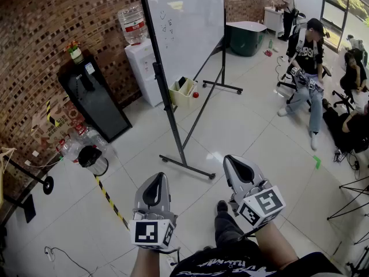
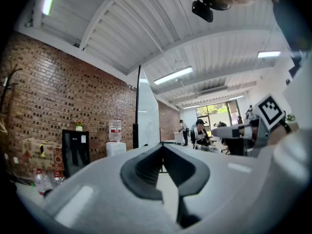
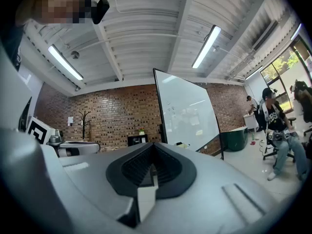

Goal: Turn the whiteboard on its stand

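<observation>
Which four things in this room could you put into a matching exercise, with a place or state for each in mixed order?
Things:
1. whiteboard
2. water dispenser
3. black cabinet
4. left gripper

Places or states:
a. small plant on top
b. jaws shut, nothing held
c. on a black floor stand
d. large bottle on top

Pairs: 1-c, 2-d, 3-a, 4-b
</observation>
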The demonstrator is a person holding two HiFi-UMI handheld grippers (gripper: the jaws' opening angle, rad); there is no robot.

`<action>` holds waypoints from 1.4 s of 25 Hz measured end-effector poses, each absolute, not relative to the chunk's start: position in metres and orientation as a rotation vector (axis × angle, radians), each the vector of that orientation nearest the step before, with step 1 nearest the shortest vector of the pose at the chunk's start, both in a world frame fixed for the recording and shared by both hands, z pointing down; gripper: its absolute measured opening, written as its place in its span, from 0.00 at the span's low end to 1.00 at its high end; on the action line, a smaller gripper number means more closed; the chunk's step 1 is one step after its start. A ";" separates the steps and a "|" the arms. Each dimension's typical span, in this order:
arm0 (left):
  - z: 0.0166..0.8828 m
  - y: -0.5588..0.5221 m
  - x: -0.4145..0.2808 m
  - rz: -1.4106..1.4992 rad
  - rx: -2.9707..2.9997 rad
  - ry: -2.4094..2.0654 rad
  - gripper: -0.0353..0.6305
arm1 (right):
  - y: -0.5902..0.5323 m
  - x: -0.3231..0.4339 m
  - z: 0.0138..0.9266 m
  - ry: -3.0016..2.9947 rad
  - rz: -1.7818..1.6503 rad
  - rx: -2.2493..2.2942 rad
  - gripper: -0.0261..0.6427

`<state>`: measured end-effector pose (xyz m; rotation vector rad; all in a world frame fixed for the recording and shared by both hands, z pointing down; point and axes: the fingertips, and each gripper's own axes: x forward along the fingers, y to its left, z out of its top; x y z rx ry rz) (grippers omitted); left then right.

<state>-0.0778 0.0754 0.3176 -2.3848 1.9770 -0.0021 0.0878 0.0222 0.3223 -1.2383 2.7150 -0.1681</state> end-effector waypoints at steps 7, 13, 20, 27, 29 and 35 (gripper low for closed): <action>0.323 -0.008 -0.078 -0.040 -2.342 2.030 0.06 | -0.069 0.094 0.319 2.705 -0.165 -1.210 0.05; 0.320 -0.076 -0.086 -0.013 -2.303 2.112 0.06 | -0.144 0.099 0.313 2.709 -0.171 -1.172 0.05; 0.320 -0.135 -0.081 0.044 -2.313 2.158 0.06 | -0.209 0.113 0.297 2.646 -0.160 -1.128 0.05; 0.329 -0.168 -0.095 -0.003 -2.225 2.185 0.06 | -0.225 0.088 0.307 2.714 -0.156 -1.016 0.05; 0.333 -0.177 -0.109 -0.036 -2.150 2.197 0.06 | -0.228 0.083 0.311 2.716 -0.176 -1.010 0.05; 0.346 -0.207 -0.131 -0.020 -2.247 2.145 0.11 | -0.247 0.071 0.311 2.704 -0.163 -1.079 0.05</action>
